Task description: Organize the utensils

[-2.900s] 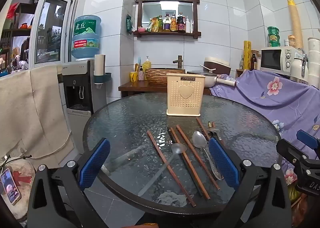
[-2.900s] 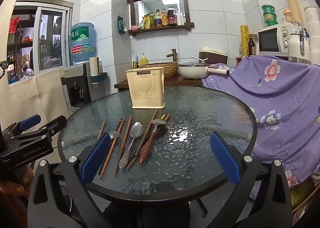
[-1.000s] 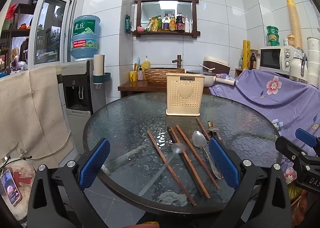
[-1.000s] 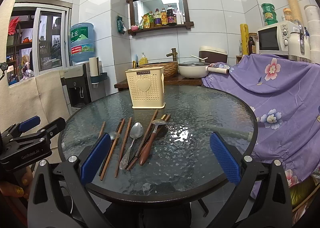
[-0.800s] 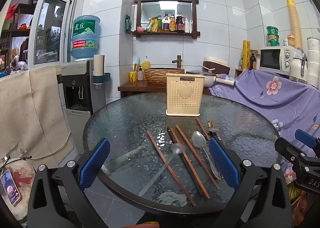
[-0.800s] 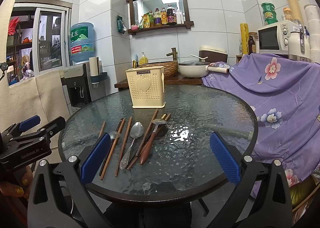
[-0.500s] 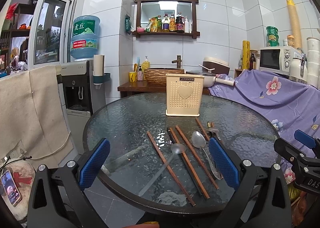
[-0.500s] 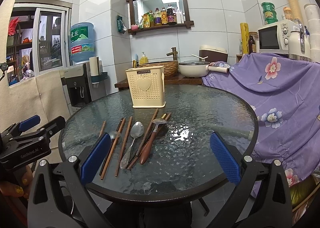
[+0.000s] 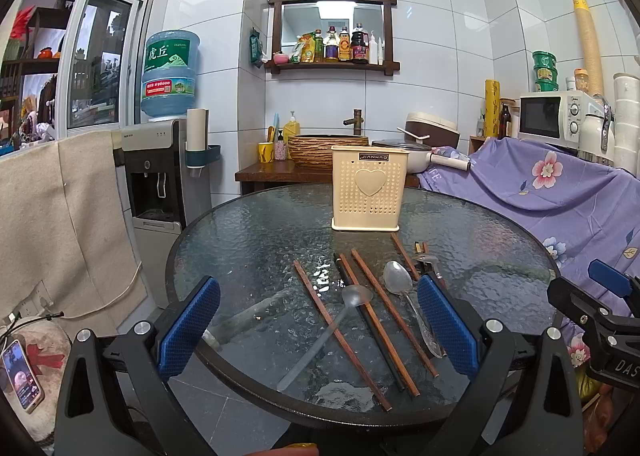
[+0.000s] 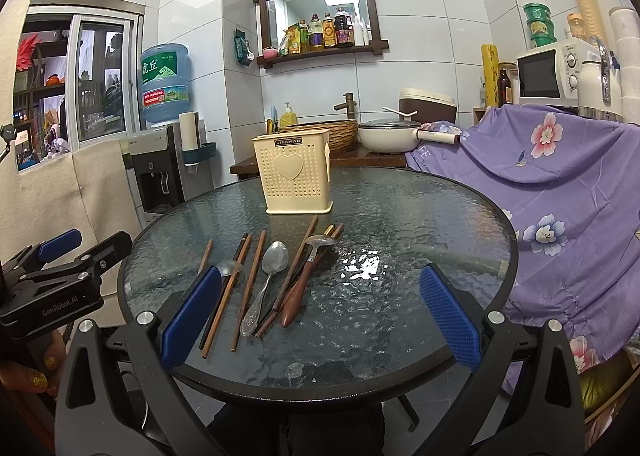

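Both my grippers, left (image 9: 318, 328) and right (image 10: 320, 314), hang spread and empty; nothing sorted yet. Next: pinch a chopstick (image 9: 340, 336) ahead, carry to the holder (image 9: 369, 187) beyond.

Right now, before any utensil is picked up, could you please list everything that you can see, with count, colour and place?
glass table: one, round, dark rim, centre
utensil holder: one, cream, upright on the table's far side
chopsticks: several, mostly brown, one black, lying loose in front of the holder
spoons: three among the chopsticks: one metal, one greyish, one with a brown handle
water dispenser: one, grey, blue bottle on top, behind the table to the left
microwave: one, white, far right
floral cloth: one, purple, right of the table
left gripper: black, blue pads, open, empty
right gripper: black, blue pads, open, empty
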A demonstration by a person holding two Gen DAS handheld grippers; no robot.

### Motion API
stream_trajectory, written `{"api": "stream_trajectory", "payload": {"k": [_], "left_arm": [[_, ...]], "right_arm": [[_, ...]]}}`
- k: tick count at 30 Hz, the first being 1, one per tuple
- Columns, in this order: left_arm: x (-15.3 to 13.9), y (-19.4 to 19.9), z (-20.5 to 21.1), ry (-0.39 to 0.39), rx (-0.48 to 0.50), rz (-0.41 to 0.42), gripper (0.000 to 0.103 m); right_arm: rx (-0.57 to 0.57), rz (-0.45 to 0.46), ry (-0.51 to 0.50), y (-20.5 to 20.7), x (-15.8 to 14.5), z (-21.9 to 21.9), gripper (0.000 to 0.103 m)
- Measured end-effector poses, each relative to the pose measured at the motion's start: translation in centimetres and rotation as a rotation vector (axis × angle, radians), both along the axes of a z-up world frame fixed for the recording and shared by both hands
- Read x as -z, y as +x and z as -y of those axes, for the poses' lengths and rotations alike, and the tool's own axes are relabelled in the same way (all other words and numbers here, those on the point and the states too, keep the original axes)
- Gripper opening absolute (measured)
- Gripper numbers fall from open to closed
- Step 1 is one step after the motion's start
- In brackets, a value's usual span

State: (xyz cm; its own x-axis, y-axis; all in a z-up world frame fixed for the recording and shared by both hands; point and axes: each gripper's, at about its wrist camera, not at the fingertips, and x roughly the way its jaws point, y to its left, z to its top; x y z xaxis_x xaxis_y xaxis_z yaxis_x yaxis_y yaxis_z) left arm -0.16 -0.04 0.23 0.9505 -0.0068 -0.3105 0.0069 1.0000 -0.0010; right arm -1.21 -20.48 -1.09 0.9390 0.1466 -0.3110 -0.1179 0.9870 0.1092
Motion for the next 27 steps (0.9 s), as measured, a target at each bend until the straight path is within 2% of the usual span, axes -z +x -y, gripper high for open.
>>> {"api": "stream_trajectory", "payload": {"k": [16,22,27], "left_arm": [[0.3,0.3,0.0,-0.001,0.002,-0.008,0.097],[1.1,2.1,-0.6,0.049,0.021,-0.105,0.097],[2.6,4.8,-1.3,0.089,0.042,-0.229,0.097]], "right_arm": [[0.003,-0.016,-0.005,0.6,0.3,-0.1,0.098],[0.017,-0.085,-0.009,2.7,0.7,0.5,0.098],[0.020,-0.210,-0.008,6.3,1.5,1.8,0.098]]}}
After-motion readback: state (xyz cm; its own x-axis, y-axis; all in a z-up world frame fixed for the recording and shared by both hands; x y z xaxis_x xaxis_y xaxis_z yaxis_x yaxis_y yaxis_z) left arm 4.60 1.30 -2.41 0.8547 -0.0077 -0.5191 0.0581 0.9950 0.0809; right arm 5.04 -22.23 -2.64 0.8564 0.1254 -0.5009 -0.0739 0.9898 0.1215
